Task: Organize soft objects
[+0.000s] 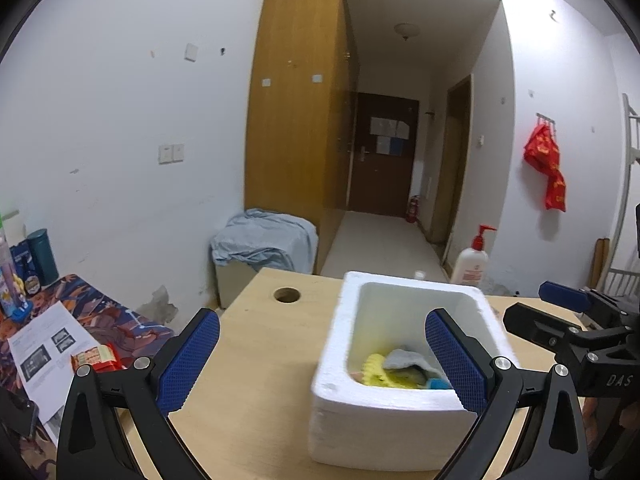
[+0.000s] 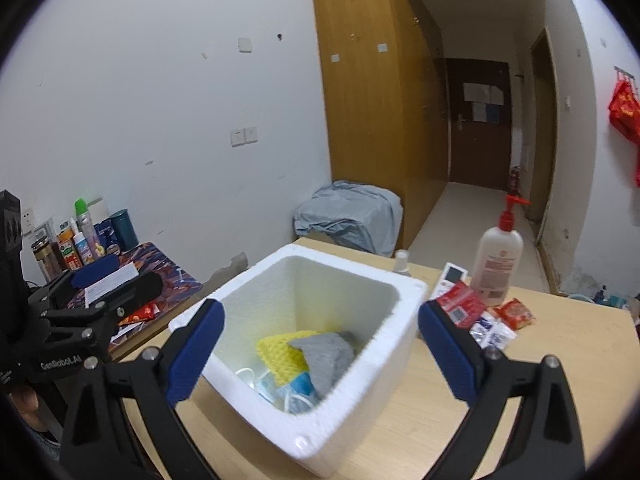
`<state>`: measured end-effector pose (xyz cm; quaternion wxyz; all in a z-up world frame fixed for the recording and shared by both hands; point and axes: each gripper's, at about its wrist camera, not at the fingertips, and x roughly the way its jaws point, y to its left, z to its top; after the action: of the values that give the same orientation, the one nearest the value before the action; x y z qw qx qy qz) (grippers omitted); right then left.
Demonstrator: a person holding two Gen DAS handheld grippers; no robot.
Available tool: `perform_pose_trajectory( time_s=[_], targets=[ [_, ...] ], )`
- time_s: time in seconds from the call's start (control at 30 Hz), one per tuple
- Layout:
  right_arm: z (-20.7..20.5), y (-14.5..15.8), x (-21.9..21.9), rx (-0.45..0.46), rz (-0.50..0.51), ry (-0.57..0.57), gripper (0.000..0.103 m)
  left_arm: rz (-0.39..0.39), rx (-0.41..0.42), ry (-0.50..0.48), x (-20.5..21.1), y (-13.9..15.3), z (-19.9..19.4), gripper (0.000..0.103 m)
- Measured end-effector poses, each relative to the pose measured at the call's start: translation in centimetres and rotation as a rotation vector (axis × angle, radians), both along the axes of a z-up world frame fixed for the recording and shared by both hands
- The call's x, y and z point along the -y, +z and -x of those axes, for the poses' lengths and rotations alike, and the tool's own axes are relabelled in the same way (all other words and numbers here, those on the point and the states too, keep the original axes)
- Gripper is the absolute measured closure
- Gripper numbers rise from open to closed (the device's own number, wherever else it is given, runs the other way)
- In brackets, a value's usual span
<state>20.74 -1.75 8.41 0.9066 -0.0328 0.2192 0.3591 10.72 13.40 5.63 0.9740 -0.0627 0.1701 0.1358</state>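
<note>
A white foam box (image 2: pixel 362 404) (image 1: pixel 340 344) stands on the wooden table. Inside it lie a yellow mesh sponge (image 2: pixel 280 354) (image 1: pixel 376 370), a grey cloth (image 2: pixel 330 356) (image 1: pixel 404 358) on top of it, and a blue-and-white item (image 2: pixel 298 390) underneath. My right gripper (image 2: pixel 320 356) is open, held above the box with nothing between its blue pads (image 2: pixel 194 354). My left gripper (image 1: pixel 322 360) is open too, just left of and in front of the box, holding nothing. Each gripper also shows at the edge of the other's view.
A lotion pump bottle (image 2: pixel 496 258), a remote (image 2: pixel 450 276) and red and white snack packets (image 2: pixel 476 314) lie right of the box. The table (image 1: pixel 248 320) has a round cable hole (image 1: pixel 287 295). A cluttered side table (image 2: pixel 132 276) with bottles and papers stands left.
</note>
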Motion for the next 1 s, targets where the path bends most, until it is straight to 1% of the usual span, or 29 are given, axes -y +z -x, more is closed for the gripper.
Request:
perform_pose_trajectory(
  time_s=[0.2,0.27,0.37,0.63,0.83,1.0],
  targets=[
    [1.0,0.2,3.6,0.011,-0.016,-0.078,0.003,-0.013,-0.005,-0.059,2.9,0.3,0.0,0.000],
    [1.4,0.3,5.0,0.019,-0.016,-0.112,0.000,-0.020,0.001,-0.085,4.2,0.5,0.0,0.000],
    [2.0,0.3,7.1,0.024,-0.033,-0.148,0.000,-0.024,0.018,-0.098,5.8,0.7,0.2,0.000],
    [3.3,-0.1,11.8,0.024,-0.060,-0.229,0.000,-0.050,-0.009,-0.172,9.8,0.4,-0.3,0.000],
    [4.1,-0.2,13.6,0.036,-0.058,-0.265,0.000,-0.064,-0.009,-0.202,11.6,0.5,-0.4,0.000],
    [4.6,-0.3,13.9,0.042,-0.058,-0.272,0.000,-0.064,-0.006,-0.207,11.9,0.5,-0.1,0.000]
  ],
)
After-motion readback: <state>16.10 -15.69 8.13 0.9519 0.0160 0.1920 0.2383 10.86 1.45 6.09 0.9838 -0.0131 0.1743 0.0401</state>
